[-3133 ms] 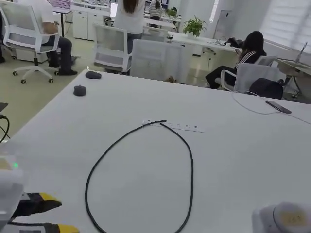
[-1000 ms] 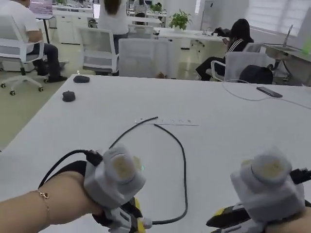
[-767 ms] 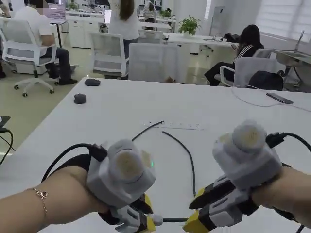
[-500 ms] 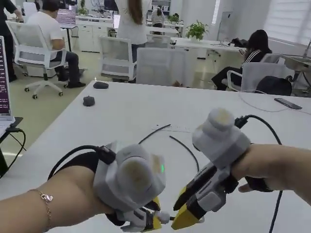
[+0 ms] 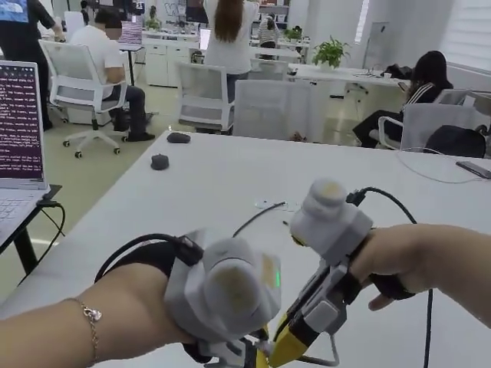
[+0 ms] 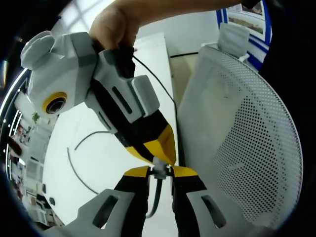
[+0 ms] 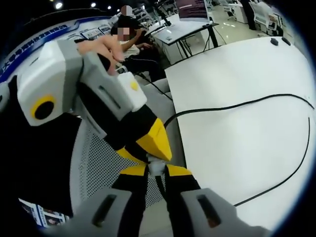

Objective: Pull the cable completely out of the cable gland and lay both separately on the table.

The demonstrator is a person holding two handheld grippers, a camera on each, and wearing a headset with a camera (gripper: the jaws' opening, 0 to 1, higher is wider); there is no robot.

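The small whitish cable gland (image 6: 159, 169) (image 7: 156, 167) is pinched between both grippers' yellow tips, which meet nose to nose above the table's near edge. My left gripper (image 6: 160, 172) (image 5: 257, 354) is shut on it from the left, and my right gripper (image 7: 155, 170) (image 5: 281, 348) is shut on it from the right. The black cable (image 7: 256, 104) (image 5: 257, 215) (image 6: 81, 138) runs through the gland, and its loop trails away over the white table (image 5: 230, 176). A short dark length hangs below the gland. Where the cable enters the gland is hidden by the jaws.
An open laptop (image 5: 19, 126) stands at the left. Two dark mice (image 5: 159, 162) (image 5: 179, 138) lie at the far left of the table, and a phone (image 5: 476, 169) at the far right. A white mesh chair (image 6: 237, 138) stands against the near edge. Seated people and chairs lie beyond.
My right gripper has swung in from the right to meet the left gripper's tip and has shut on the gland. The head view has shifted, bringing the laptop into sight.
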